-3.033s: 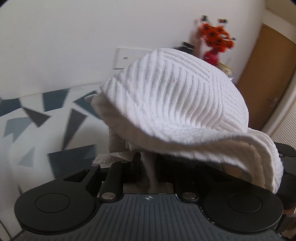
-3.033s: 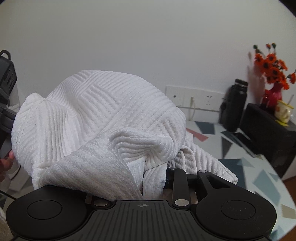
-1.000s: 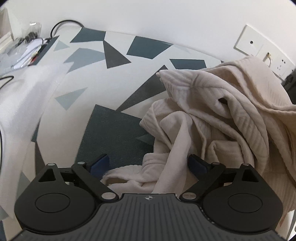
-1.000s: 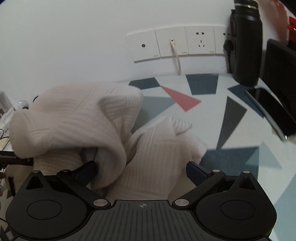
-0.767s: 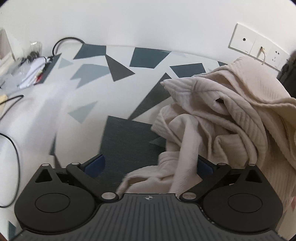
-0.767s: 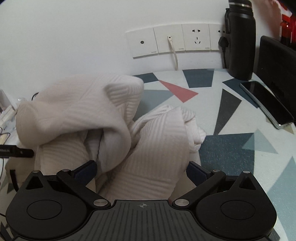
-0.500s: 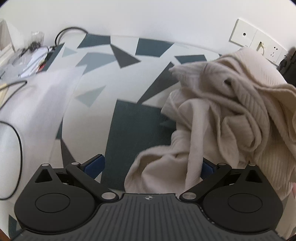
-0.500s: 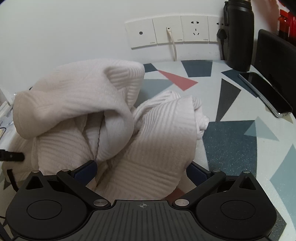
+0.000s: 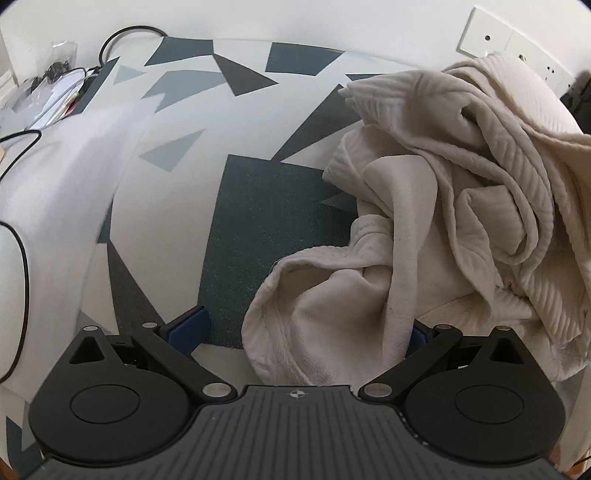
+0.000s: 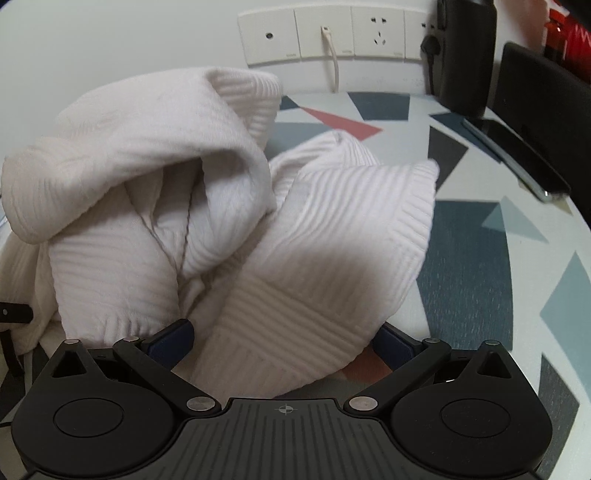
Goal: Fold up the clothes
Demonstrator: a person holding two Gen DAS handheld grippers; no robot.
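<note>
A cream ribbed sweater [image 9: 461, 192] is lying in a crumpled heap on the patterned counter [image 9: 258, 221], toward its back edge below the wall sockets [image 10: 325, 35], with nothing about it squared or flattened. The left gripper [image 9: 306, 328] is hovering with its jaws spread wide, a loose flap of the knit hanging between them but not pinched. The right gripper [image 10: 282, 341] is likewise standing spread apart, a thick ribbed fold bulging into the gap without being clamped. The knit is looking soft, thick and limp, likely to slump and drag rather than hold a crease, and light enough to lift by an edge; its ribbing should give the pads good purchase. The banded hem [image 10: 417, 218] or a cuff, where the fabric is doubled and firm, is appearing the surest place to take hold, one gripper at each end so the cloth spreads instead of bunching. No basket or bin is showing in either view; a dark bottle [image 10: 465, 55] and a phone [image 10: 517, 158] are sitting near the counter's far right corner, well apart from the heap.
</note>
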